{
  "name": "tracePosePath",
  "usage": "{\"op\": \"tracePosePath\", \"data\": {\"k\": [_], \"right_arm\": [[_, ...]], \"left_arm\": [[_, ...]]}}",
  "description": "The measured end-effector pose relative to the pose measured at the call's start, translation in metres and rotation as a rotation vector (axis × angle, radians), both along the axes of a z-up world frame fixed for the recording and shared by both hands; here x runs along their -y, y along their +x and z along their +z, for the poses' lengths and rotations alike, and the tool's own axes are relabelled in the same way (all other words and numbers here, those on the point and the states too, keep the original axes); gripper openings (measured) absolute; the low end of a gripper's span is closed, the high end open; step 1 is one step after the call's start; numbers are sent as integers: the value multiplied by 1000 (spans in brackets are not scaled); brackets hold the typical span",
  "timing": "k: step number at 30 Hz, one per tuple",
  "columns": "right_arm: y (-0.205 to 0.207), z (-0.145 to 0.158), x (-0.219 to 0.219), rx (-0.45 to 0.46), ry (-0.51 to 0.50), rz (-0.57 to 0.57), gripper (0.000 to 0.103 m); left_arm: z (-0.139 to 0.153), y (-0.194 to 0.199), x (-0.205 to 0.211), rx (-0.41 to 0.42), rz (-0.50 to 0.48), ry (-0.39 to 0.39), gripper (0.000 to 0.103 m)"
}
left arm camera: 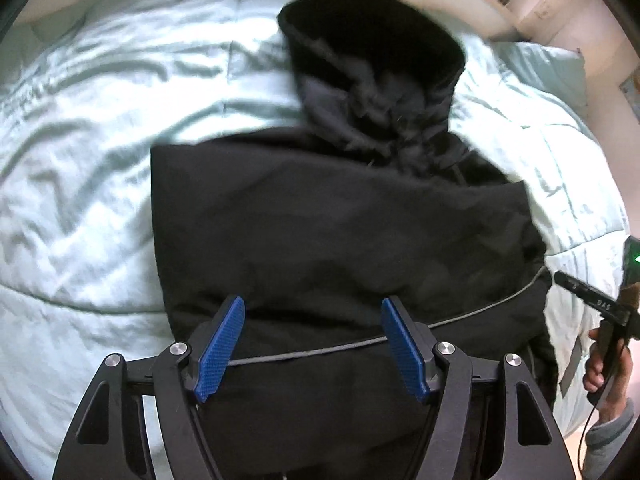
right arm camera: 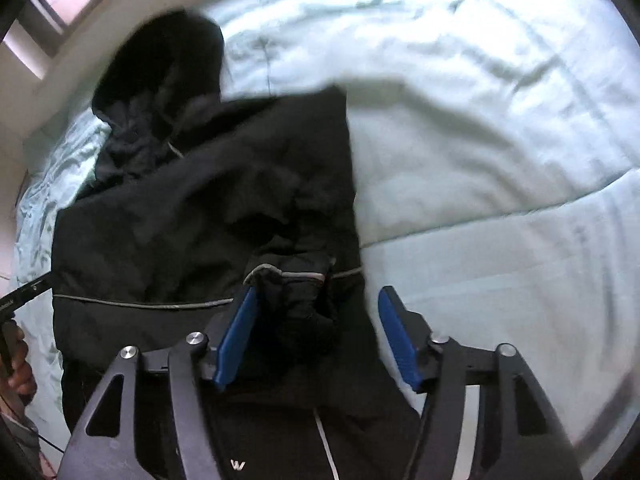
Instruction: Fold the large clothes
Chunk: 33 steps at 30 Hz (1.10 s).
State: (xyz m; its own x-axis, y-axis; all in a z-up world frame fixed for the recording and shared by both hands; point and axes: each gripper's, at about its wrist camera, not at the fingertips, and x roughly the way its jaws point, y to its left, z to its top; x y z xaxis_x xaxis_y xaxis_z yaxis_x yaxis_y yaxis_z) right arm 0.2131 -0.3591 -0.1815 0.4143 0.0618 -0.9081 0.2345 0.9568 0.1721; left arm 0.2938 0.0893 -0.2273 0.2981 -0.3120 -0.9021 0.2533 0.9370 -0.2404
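Two black tools (left arm camera: 312, 344) (right arm camera: 316, 336) with blue ribbed pads (left arm camera: 218, 350), silver screws, grey sleeve cuff (left arm camera: 612, 428).

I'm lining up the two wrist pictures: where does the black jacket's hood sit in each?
Left wrist view: the black jacket's hood sits top centre, above the folded body.
Right wrist view: the hood sits upper left, near the window.
Shared landmark: the thin grey piping line running across the jacket, over the pale green quilted bedspread.
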Motion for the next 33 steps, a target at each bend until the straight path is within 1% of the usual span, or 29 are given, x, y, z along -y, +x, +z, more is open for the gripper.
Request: {"op": "tracePosePath", "data": {"k": [2,4,5,7,8,9,10,11,12,14,15,17,20,21,23,24,25,26,27,28,29,30,31,33], "right_arm": [[12,16,-17,55,-14,32,67],[35,17,-43,65,-29,80,67],[50,10,-59,54,-32,118,66],[76,-15,-91,16,-64,179,66],[87,-35,-101,-37,-102,194,66],[94,-58,-106,-98,-130,195,65],[96,-72,-106,-120,-124,191,64],[97,-80,-102,-112,-103,181,64],[97,-82,-99,-103,-85,174,64],[97,-78,-95,-110,-79,165,63],[96,-72,-94,-109,-83,165,61],[88,-55,-89,-83,-65,168,61],[60,-21,-78,-5,-23,167,61],[46,-10,-75,24,-34,170,61],[29,-5,-74,26,-76,167,61],[21,-8,-73,12,-94,167,61],[16,-16,-69,-4,-102,169,60],[11,-27,-66,-31,-108,167,59],[4,-32,-63,-51,-117,159,55],[3,-44,-63,-78,-117,152,55],[5,-56,-63,-103,-112,150,55],[4,-61,-62,-112,-113,143,55],[5,-64,-63,-115,-119,134,55],[8,-63,-65,-137,-136,129,55]], "left_arm": [[7,4,5,31,9,19,73],[3,15,9,38,34,48,73],[-4,22,9,20,51,56,73],[-19,34,6,-9,85,71,73],[-31,39,3,-20,100,95,72],[-40,40,1,-25,107,126,72],[-51,43,-1,-32,114,178,72],[-56,44,-3,-33,115,196,74],[-59,45,-6,-35,117,198,74],[-58,46,-8,-44,125,185,74],[-53,45,-10,-43,126,177,74],[-40,37,-12,-28,120,150,74],[-13,13,-20,7,94,68,74],[-4,0,-24,23,77,30,74],[5,-19,-29,36,57,-11,74],[3,-29,-33,30,51,-17,74],[-1,-31,-33,16,47,-15,74],[-13,-35,-32,-17,53,-2,74],[-28,-37,-31,-51,73,19,74],[-38,-37,-32,-59,85,33,74],[-52,-37,-33,-69,105,80,75],[-59,-35,-32,-83,119,101,82],[-68,-32,-36,-117,163,102,88],[-73,-31,-49,-189,234,10,88]]}}
